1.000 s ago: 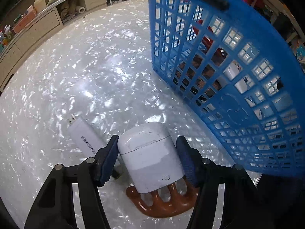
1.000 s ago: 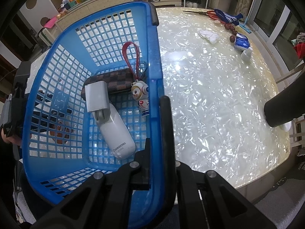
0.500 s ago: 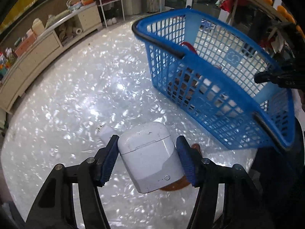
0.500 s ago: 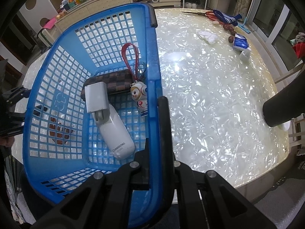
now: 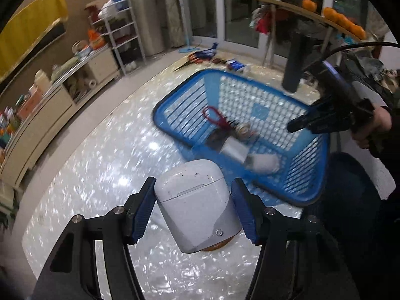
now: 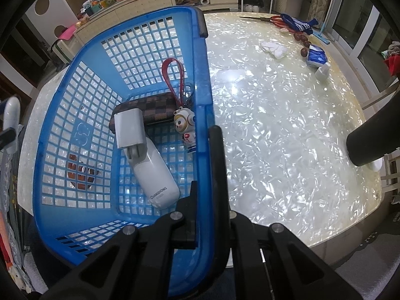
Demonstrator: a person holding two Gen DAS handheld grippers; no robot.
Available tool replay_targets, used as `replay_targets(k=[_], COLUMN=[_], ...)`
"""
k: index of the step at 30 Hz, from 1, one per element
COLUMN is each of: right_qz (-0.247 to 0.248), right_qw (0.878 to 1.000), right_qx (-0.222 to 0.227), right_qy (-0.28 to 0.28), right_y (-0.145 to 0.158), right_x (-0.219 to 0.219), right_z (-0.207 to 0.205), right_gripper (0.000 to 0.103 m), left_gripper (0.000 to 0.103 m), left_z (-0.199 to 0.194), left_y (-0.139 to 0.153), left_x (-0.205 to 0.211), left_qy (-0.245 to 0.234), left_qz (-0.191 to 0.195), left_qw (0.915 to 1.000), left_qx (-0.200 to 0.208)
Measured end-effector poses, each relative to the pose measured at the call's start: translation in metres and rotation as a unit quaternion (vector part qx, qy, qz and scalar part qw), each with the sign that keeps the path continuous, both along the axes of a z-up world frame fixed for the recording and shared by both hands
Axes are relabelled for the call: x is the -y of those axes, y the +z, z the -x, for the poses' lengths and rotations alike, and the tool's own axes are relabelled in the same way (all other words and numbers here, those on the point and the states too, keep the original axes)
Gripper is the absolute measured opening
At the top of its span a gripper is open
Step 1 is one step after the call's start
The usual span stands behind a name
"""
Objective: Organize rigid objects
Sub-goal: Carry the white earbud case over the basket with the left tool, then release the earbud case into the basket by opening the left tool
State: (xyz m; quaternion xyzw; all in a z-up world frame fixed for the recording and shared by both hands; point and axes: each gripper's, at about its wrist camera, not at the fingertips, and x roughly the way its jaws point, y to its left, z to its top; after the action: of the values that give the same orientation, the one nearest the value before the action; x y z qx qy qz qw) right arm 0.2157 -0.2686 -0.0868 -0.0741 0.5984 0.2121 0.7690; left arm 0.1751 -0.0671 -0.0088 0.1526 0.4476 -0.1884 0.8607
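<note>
I am seeing light glinting off the pearly white bench [image 6: 287, 130], cream cabinets [image 5: 50, 115] lining the wall, glass doors [image 5: 240, 12] standing behind.

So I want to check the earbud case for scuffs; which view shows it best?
The left wrist view: the white earbud case fills the foreground, sharp, lid seam and marks visible, clamped between the left tongs. The right wrist view shows only a white sliver at its left edge, probably the case.
</note>
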Motion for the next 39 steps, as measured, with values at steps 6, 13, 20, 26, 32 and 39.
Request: replay_targets(k=[6, 13, 20, 26, 32, 39], right_qz=[-0.005, -0.009, -0.018, -0.022, -0.027, -0.029], right_qw=[1.0, 1.0, 1.0, 1.0, 1.0, 1.0], right_qx=[0.001, 0.0, -0.001, -0.004, -0.004, -0.004], right_qy=[-0.001, -0.001, -0.005, -0.004, -0.003, -0.003], right_y=[0.001, 0.0, 0.0, -0.002, -0.003, -0.003], right_x=[0.001, 0.002, 0.004, 0.004, 0.004, 0.004], right_z=[0.0, -0.002, -0.002, -0.006, -0.008, -0.007], right_gripper=[0.004, 0.004, 0.005, 0.005, 0.005, 0.005], left_gripper=[0.065, 0.065, 0.065, 0.065, 0.065, 0.065], left_z=[-0.014, -0.039, -0.06, -0.074, -0.089, -0.098], left_y=[0.006, -0.014, -0.047, -0.071, -0.098, -0.104], left_x=[0.028, 0.067, 0.098, 0.11, 0.118, 0.122], left_qy=[-0.038, -0.079, -0.11, -0.128, -0.132, -0.14], left_qz=[0.004, 0.001, -0.017, -0.034, -0.068, -0.115], left_qw=[0.9992, 0.9968, 0.9933, 0.9901, 0.9862, 0.9799], left_qx=[0.012, 0.002, -0.029, -0.048, -0.072, -0.084])
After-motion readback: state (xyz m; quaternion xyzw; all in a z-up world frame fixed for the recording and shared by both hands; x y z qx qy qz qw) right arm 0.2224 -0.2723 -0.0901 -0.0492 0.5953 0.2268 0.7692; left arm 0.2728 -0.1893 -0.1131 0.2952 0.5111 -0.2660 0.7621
